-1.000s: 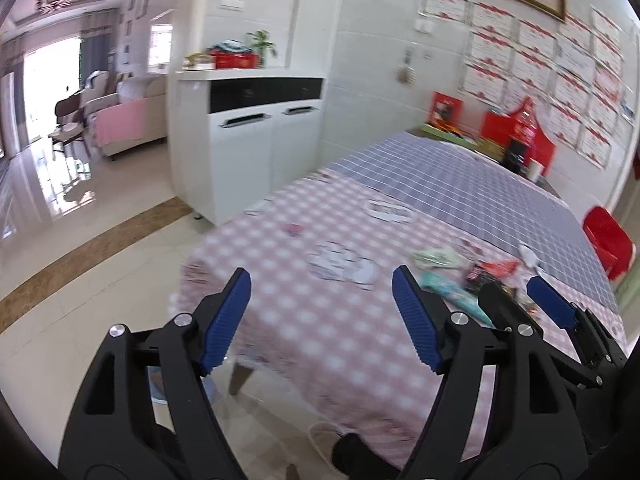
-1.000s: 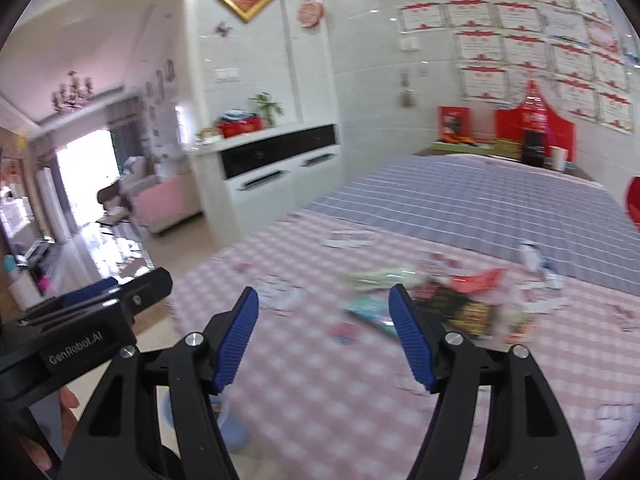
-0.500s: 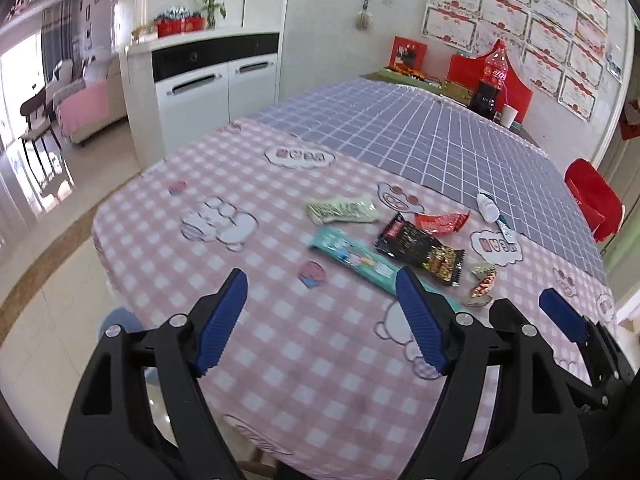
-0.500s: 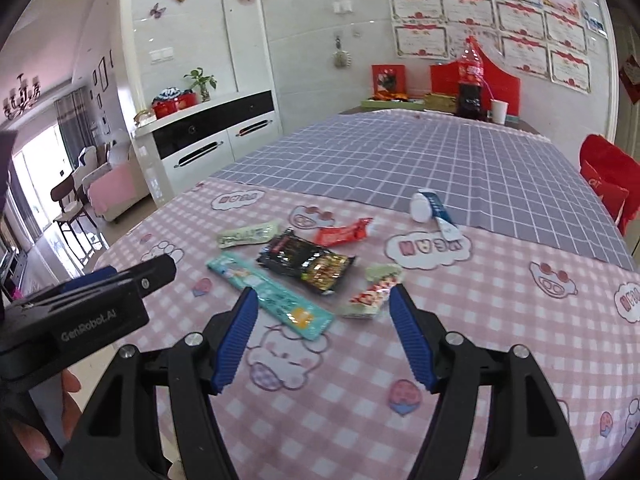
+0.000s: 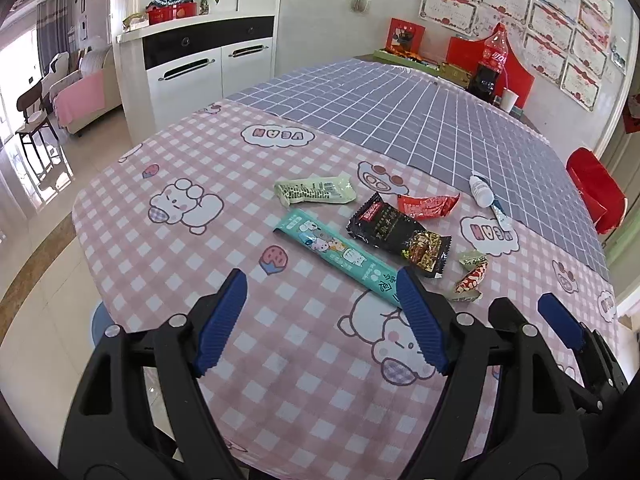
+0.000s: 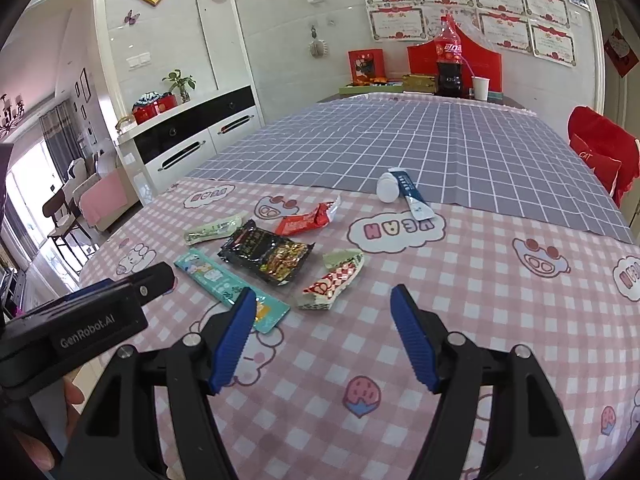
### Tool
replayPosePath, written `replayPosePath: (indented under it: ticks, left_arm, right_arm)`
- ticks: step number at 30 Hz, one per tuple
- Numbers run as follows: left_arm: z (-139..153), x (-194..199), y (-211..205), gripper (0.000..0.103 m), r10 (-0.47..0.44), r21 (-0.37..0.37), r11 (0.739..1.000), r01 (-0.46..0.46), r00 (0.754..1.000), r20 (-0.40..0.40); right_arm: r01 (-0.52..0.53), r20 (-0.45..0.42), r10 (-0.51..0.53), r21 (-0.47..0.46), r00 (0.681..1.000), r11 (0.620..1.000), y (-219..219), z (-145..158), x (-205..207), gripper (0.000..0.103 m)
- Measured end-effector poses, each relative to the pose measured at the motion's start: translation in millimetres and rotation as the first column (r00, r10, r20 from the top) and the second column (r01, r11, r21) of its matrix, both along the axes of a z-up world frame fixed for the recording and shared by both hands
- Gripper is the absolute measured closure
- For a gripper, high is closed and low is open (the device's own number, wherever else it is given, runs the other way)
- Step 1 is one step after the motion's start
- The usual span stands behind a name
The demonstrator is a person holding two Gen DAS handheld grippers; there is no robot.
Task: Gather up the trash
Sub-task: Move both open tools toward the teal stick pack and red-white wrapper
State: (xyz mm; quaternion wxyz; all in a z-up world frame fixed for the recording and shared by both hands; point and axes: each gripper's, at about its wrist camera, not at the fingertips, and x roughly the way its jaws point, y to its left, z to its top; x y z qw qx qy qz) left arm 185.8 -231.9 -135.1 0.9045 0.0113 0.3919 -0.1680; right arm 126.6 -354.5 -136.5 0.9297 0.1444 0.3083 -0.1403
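Both claws gape empty: the teal wrapper (image 5: 344, 258), long axis ten-to-four, lies at one o'clock, nearest the left claw (image 5: 320, 322), the right claw (image 6: 322, 336) beside.

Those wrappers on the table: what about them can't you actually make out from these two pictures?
- Teal wrapper: its near end is hidden behind the left gripper's finger in the left view, and partly behind the right gripper's finger in the right view.
- Black wrapper: print too small to read in both views.
- Where the trash goes: no bin is in either view.
- Table: near edge cut off by the grippers.
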Motion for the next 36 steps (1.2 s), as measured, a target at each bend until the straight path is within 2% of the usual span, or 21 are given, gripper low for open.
replayPosePath:
  ticks: [14,23,28,36]
  left_arm:
    - [-18.8,18.2,-25.5,0.027,0.006,0.029,1.0,-0.003,0.996,-0.09]
    - [-37.9,31.2,-34.7,0.027,-0.018,0.058,0.998,0.028,0.985,-0.171]
    - [-39.1,30.4,-41.7,0.027,-0.034,0.105,0.993,0.05,0.988,-0.153]
    - [-39.9,36.8,-44.6,0.03,-0.077,0.117,0.988,0.096,0.985,-0.153]
  right_arm:
    - [0.037,-0.037,-0.035,0.034,0.999,0.999,-24.4,-13.6,6.1,0.034]
    - [0.034,-0.052,-0.03,0.074,0.998,0.997,-33.4,-18.8,8.5,0.034]
    - [0.028,-0.056,-0.023,0.085,0.998,0.996,-34.2,-19.6,11.0,0.034]
    - [0.026,-0.065,-0.02,0.099,0.998,0.995,-33.2,-22.2,13.9,0.034]
